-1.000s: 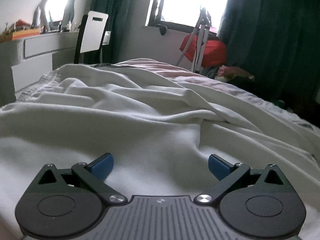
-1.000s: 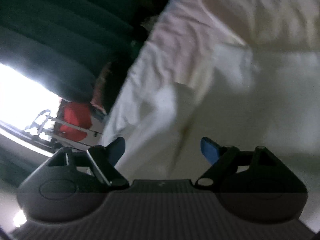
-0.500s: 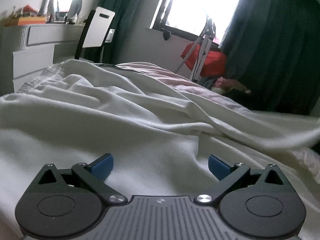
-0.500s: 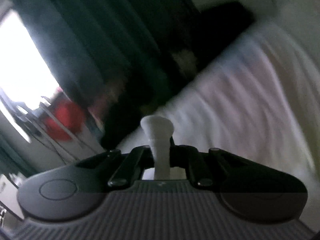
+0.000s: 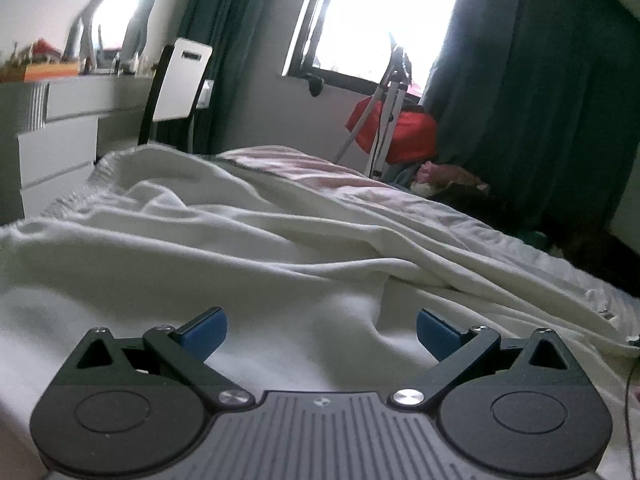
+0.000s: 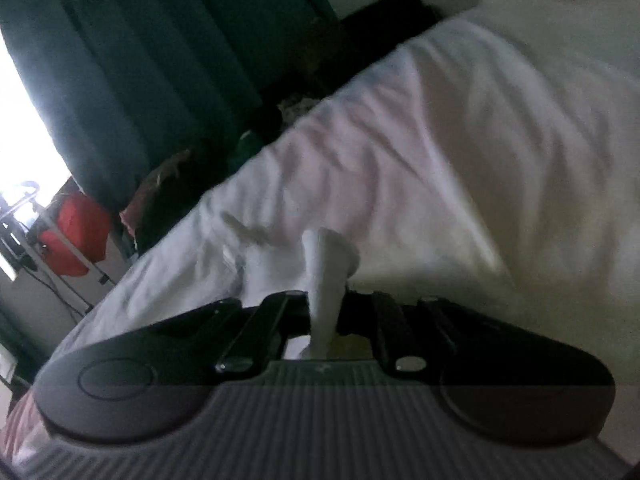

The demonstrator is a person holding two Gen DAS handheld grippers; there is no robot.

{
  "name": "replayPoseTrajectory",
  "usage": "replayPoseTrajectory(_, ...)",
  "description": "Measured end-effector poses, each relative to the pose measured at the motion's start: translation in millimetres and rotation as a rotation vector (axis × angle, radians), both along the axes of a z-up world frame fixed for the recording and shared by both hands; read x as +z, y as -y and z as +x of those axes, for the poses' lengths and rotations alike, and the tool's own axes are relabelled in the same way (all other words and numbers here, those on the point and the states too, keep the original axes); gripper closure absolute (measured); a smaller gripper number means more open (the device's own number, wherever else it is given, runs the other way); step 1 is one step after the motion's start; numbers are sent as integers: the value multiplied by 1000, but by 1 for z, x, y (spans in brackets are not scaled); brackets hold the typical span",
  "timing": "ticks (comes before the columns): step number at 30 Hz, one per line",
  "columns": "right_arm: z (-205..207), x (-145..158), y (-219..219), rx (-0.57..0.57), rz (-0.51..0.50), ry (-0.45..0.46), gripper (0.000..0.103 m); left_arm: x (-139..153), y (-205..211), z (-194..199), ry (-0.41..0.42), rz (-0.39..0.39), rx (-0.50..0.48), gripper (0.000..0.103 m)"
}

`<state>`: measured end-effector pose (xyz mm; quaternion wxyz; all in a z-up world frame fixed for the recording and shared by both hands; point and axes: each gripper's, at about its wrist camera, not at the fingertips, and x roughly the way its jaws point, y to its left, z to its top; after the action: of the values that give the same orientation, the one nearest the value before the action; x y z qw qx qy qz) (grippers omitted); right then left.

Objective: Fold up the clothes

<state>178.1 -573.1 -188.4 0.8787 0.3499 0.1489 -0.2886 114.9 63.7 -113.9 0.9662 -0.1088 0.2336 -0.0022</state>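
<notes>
Bright window (image 5: 384, 16), dark green curtains (image 5: 532, 92), white dresser (image 5: 60, 140), white chair (image 5: 180, 80).

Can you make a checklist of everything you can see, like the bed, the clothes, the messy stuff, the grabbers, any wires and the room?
Surface: bed with a pale pinkish sheet.
Job's things: white garment, rumpled and spread over the bed; a pinch of it stands up in the right gripper.
Clutter: red bag and a heap of clothes on the floor by the window.
Grippers: left gripper open, low over the garment, holding nothing; right gripper shut on the garment.
Cables: thin dark cord at the right edge.
Surroundings: bright window, dark green curtains, white chair, white dresser, tripod.
</notes>
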Motion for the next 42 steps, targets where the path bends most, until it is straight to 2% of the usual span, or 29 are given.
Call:
replayPoseTrajectory(3,0,-3,-4,-4,-12,41,95,3,4,-2,9,50,-1,1)
replayPoseTrajectory(5,7,1,-7,4,-21,13,95,4,5,-1,12,68,-2,1)
replayPoseTrajectory(8,5,8,-23,19,-70,-46,86,4,7,-5,15,57,4,1)
replayPoseTrajectory(9,6,11,-28,25,-97,-87,80,5,8,-7,16,56,-5,1)
replayPoseTrajectory(11,2,20,-45,62,-165,-138,59,6,12,-12,28,80,-19,1)
replayPoseTrajectory(12,-3,25,-55,84,-198,-144,36,8,15,-15,42,112,-22,1)
replayPoseTrajectory(13,-11,30,-66,94,-235,-136,20,9,17,-17,52,132,-24,1)
replayPoseTrajectory(14,-17,37,-75,99,-267,-124,15,10,18,-19,54,136,-30,1)
replayPoseTrajectory(19,-58,80,-131,224,-331,-97,18,18,21,-31,64,149,-57,1)
replayPoseTrajectory(22,-87,114,-170,345,-383,-94,18,26,24,-42,71,167,-82,1)
replayPoseTrajectory(25,-125,140,-211,434,-417,-48,18,35,24,-58,109,164,-92,1)
replayPoseTrajectory(27,-148,153,-232,484,-406,-15,18,42,23,-68,127,162,-76,1)
replayPoseTrajectory(30,-179,156,-255,534,-366,18,18,53,18,-79,139,150,-47,1)
replayPoseTrajectory(33,-195,153,-270,545,-385,12,18,60,9,-86,109,140,-20,1)
replayPoseTrajectory(36,-201,152,-271,535,-375,4,18,58,-6,-89,42,89,-13,1)
replayPoseTrajectory(40,-204,146,-266,494,-380,-15,18,53,-23,-91,-53,106,50,1)
replayPoseTrajectory(42,-203,140,-260,475,-368,-31,18,51,-36,-91,-107,88,94,1)
